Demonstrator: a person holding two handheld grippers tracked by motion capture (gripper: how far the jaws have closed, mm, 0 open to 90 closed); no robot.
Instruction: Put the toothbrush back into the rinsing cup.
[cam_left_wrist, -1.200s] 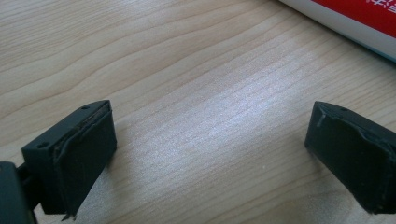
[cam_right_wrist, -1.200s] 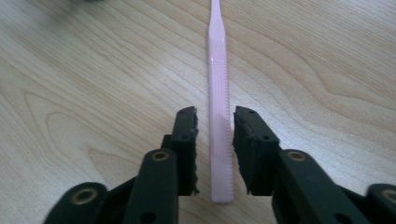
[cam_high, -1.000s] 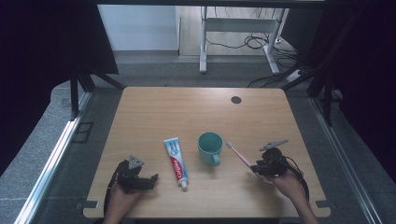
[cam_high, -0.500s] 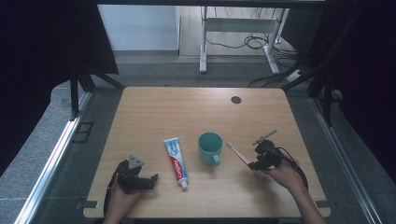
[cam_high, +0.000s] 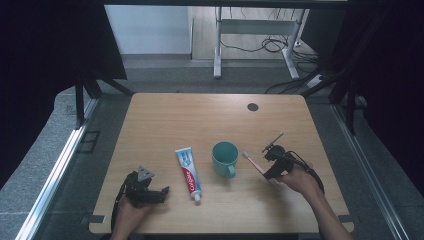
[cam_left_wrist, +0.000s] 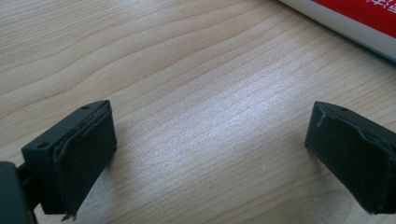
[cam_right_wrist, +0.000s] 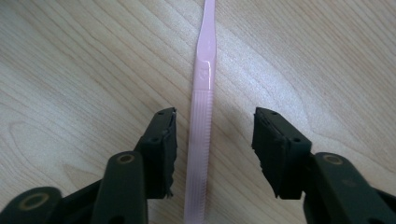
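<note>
On a wooden table (cam_high: 170, 115), a pink toothbrush (cam_right_wrist: 201, 121) is seen in the right gripper view lying flat between the two black jaws of the right gripper (cam_right_wrist: 214, 140). Its ribbed handle runs close beside the left pad, and a clear gap is left to the other pad, so the brush is straddled but not gripped. The jaws stand about half open and have just been closing a little, with the handle between them. In the high view only the bristle end of the toothbrush (cam_high: 248, 157) can be made out, just right of a teal mug (cam_high: 224, 158), and the gap between the jaws of the right gripper (cam_high: 270, 167) cannot be read there.

The left gripper (cam_left_wrist: 210, 144) is shown in its own view with its jaws spread wide over bare wood, nothing between them, and the edge of a red and white toothpaste tube (cam_left_wrist: 355, 23) at the top right corner. In the high view the left gripper (cam_high: 150, 192) rests near the front left, left of the toothpaste tube (cam_high: 188, 172).

Compared with the high view a second ago, the right gripper has been moved left towards the mug and along the brush; the left gripper, tube and mug are unchanged.
</note>
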